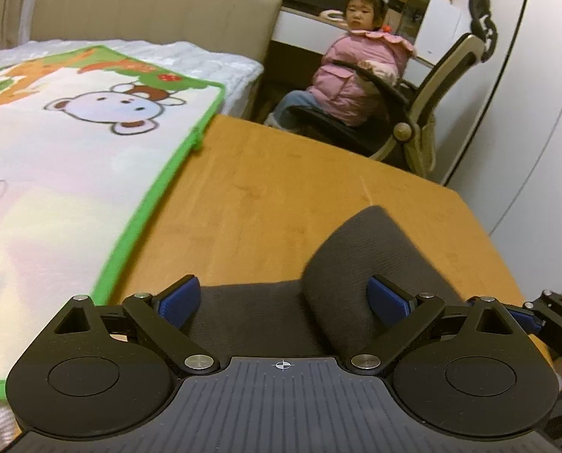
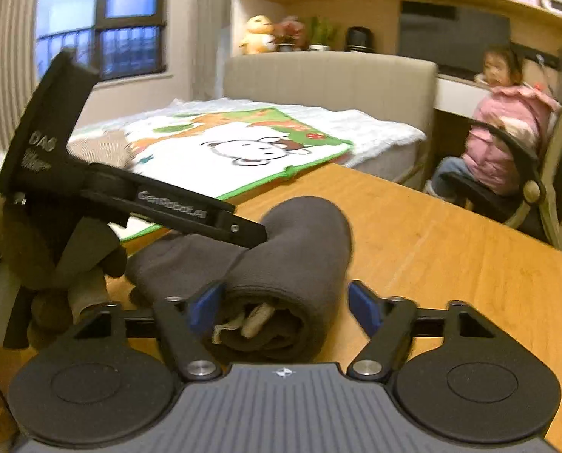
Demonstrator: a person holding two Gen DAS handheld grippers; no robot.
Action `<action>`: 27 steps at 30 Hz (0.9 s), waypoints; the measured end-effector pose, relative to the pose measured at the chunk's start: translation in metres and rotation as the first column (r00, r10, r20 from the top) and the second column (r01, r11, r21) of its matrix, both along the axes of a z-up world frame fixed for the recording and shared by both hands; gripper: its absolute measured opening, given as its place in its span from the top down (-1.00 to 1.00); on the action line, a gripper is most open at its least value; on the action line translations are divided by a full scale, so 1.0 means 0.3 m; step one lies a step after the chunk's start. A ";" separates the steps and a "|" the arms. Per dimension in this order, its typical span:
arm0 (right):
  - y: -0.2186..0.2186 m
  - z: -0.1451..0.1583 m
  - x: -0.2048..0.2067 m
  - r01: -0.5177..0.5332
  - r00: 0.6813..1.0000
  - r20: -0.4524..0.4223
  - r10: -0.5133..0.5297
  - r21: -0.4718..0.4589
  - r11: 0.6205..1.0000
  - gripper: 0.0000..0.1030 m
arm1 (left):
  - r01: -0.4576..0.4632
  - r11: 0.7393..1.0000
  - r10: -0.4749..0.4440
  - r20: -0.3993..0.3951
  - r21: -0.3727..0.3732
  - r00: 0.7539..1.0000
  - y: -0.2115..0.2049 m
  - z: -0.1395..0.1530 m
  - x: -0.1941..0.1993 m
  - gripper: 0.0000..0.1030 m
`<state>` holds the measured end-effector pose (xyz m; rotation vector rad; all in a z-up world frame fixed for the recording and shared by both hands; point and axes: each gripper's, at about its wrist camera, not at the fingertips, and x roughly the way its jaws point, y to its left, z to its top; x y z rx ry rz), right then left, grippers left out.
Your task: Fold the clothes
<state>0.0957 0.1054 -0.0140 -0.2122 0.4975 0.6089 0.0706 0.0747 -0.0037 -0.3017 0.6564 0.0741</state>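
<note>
Right now the rolled dark garment (image 2: 281,264) lies on the wooden table (image 2: 451,256), lengthwise between my right gripper (image 2: 281,302)'s spread pads, my left gripper (image 1: 284,298) gaping alongside.

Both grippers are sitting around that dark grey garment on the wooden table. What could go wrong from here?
1. The dark grey garment is only loosely rolled; with the right gripper open around it, the roll may spring apart.
2. The left gripper sits close beside the right; they could collide.
3. The garment lies near the table corner and could slide off.
</note>
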 end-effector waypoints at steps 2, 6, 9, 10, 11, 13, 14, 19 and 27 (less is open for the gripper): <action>0.048 -0.006 -0.018 -0.022 0.997 0.069 0.028 -0.083 0.996 -0.27 | -0.024 1.000 0.024 -0.002 -0.008 1.000 0.027 0.002 -0.015 -0.90; 0.148 -0.039 -0.068 -0.071 0.974 0.190 0.122 -0.257 0.964 -0.26 | -0.058 0.997 0.061 0.038 -0.057 0.997 0.081 0.046 -0.053 -0.90; 0.198 -0.056 -0.096 -0.096 0.958 0.223 0.179 -0.339 0.936 -0.26 | -0.029 0.998 0.033 0.064 -0.063 0.997 0.069 0.082 -0.063 -0.90; 0.208 -0.060 -0.102 -0.104 0.955 0.226 0.192 -0.351 0.931 -0.27 | -0.011 0.999 0.014 0.063 -0.051 0.998 0.056 0.085 -0.056 -0.90; 0.212 -0.059 -0.106 -0.112 0.954 0.224 0.199 -0.348 0.931 -0.28 | 0.006 0.999 -0.004 0.055 -0.035 0.998 0.044 0.080 -0.047 -0.90; 0.201 -0.046 -0.104 -0.126 0.959 0.205 0.196 -0.312 0.942 -0.32 | 0.026 1.000 -0.026 0.033 0.000 0.999 0.027 0.056 -0.031 -0.93; 0.184 -0.035 -0.098 -0.131 0.965 0.184 0.186 -0.274 0.953 -0.35 | 0.027 1.000 -0.027 0.030 -0.001 0.999 0.029 0.043 -0.027 -0.93; 0.073 0.014 0.006 -0.063 0.998 0.004 0.063 0.033 0.997 -0.79 | -0.008 1.000 0.009 0.025 -0.028 1.000 0.073 0.024 -0.028 -0.94; 0.062 -0.101 0.176 0.081 0.943 -0.330 0.027 0.310 0.947 -0.70 | -0.078 0.995 0.077 -0.020 -0.066 0.997 0.124 -0.004 -0.045 -0.95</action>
